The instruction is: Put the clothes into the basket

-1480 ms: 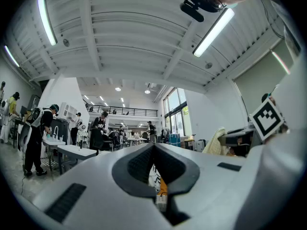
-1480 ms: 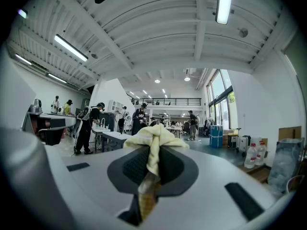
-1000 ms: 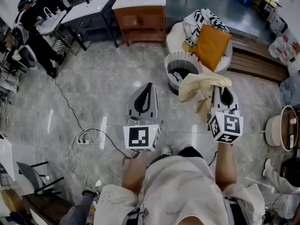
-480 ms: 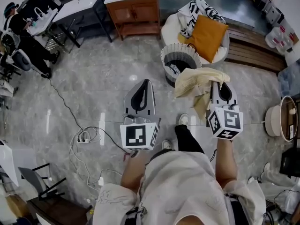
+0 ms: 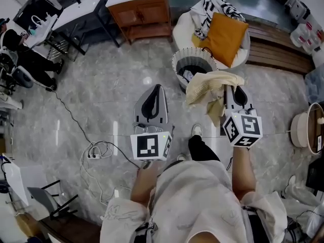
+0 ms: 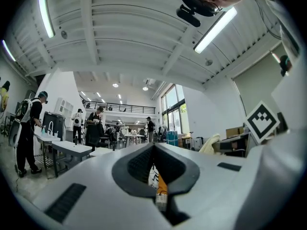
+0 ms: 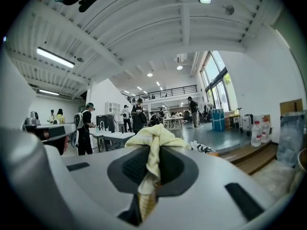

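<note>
The left forearm and right forearm extend forward from the torso, each hand carrying its gripper roughly level with the tips directed toward the basket. The left gripper sits short of the basket and to its left, jaws closed together with nothing between them. The right gripper sits just right of the basket, jaws clamped on a cream cloth draped over its tips.

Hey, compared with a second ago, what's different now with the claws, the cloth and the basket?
The person has stepped forward: a shoe now shows between the claws. The right claw has carried the cream cloth nearer the basket, and the cloth's edge now overlaps the rim in the head view. Unchanged: right claw shut on the cloth, left claw shut and empty.
</note>
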`<action>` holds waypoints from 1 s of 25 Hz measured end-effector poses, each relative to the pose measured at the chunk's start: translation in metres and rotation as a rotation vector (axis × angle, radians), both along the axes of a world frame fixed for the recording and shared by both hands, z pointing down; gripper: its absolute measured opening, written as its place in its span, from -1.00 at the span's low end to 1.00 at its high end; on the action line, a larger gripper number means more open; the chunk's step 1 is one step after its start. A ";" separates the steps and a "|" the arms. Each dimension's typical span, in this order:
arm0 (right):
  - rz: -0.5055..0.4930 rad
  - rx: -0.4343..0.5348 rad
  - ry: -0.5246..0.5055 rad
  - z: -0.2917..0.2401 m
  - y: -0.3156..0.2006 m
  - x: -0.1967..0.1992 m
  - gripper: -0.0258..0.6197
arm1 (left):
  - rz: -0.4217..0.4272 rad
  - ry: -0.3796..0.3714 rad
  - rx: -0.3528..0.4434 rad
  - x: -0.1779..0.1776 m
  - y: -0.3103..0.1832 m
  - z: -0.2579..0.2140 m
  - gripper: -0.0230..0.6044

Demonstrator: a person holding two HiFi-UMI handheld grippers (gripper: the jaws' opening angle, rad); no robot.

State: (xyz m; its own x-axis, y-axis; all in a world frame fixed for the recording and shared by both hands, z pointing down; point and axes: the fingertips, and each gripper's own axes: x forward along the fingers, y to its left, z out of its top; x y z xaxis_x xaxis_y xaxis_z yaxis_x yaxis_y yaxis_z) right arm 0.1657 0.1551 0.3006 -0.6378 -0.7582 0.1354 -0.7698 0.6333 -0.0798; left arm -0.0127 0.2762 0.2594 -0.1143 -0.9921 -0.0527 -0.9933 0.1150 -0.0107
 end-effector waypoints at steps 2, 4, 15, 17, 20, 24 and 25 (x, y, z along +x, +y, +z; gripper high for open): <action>-0.009 0.014 0.016 0.002 -0.021 -0.007 -0.88 | -0.008 -0.001 -0.011 -0.003 -0.023 0.006 -0.93; -0.023 0.023 0.025 0.004 -0.043 -0.013 -0.88 | -0.023 0.002 -0.022 -0.005 -0.045 0.010 -0.93; -0.044 0.005 0.008 0.008 -0.162 -0.017 -0.88 | -0.049 -0.025 -0.024 -0.001 -0.163 0.001 -0.93; -0.052 0.000 0.004 0.013 -0.182 -0.017 -0.88 | -0.056 -0.036 -0.013 0.003 -0.183 0.004 -0.93; -0.060 -0.017 -0.004 0.021 -0.207 -0.015 -0.88 | -0.056 -0.046 -0.006 0.010 -0.208 0.008 -0.93; -0.068 -0.020 0.006 0.029 -0.231 -0.018 -0.88 | -0.051 -0.037 -0.006 0.012 -0.235 0.011 -0.93; -0.067 -0.021 0.006 0.030 -0.236 -0.019 -0.88 | -0.049 -0.037 -0.009 0.011 -0.241 0.012 -0.93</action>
State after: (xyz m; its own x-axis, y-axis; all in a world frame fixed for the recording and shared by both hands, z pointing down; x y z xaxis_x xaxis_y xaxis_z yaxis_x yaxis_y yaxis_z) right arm 0.1466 -0.0806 0.3304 -0.6860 -0.7110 0.1548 -0.7264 0.6814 -0.0893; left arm -0.0018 0.0349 0.2710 -0.1607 -0.9858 -0.0489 -0.9854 0.1631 -0.0488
